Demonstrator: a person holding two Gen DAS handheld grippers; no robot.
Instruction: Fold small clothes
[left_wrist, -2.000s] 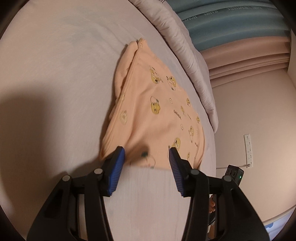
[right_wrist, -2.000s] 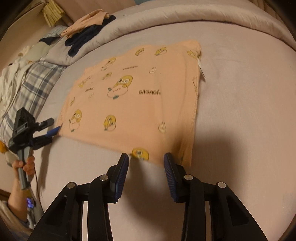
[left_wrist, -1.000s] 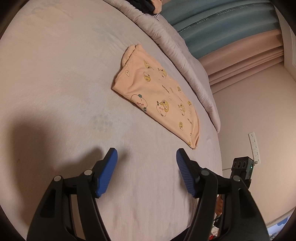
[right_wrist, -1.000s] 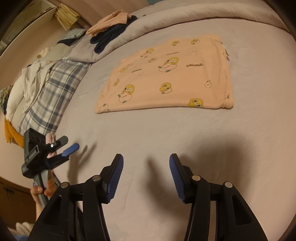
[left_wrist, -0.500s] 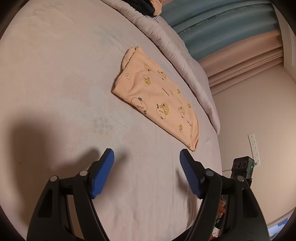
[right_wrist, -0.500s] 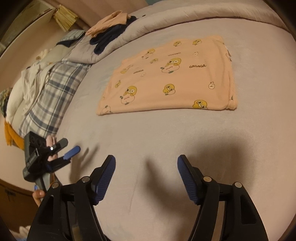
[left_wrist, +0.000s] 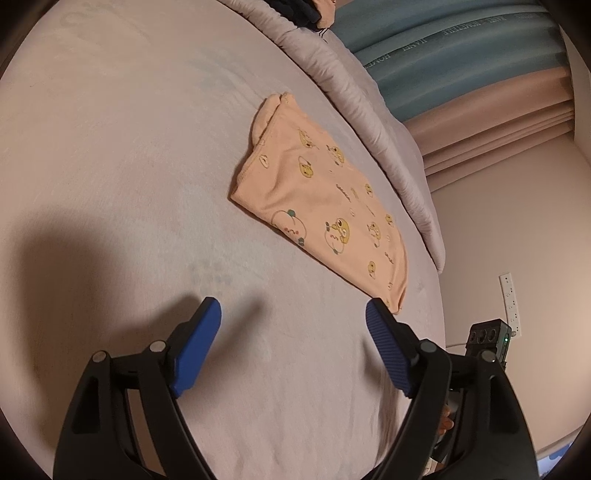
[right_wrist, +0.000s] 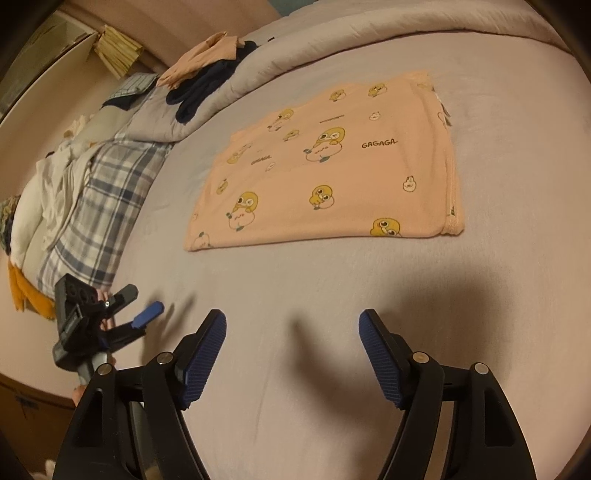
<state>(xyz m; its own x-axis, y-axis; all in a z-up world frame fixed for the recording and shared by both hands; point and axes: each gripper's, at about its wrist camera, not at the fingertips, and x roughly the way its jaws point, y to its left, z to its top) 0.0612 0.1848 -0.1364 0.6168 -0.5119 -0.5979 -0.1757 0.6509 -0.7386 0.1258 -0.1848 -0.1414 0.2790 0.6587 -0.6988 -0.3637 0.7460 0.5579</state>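
One garment is in play: a peach knit piece with a duck print, folded into a flat rectangle, lying mid-bed on the grey sheet, just near of the rolled duvet; both grippers are held well short of it. Left gripper: jaws opening, nothing between them; right gripper: jaws opening, nothing between them. Fabric is judged light, soft and limp; no stiffness is to be expected, so an unsupported edge would sag and the layers could slide apart. Stacked layers are seen at the right edge; a pinch is best taken at the two near corners, through all layers, one corner per gripper; the sheet underneath could be caught if the pinch goes deep.
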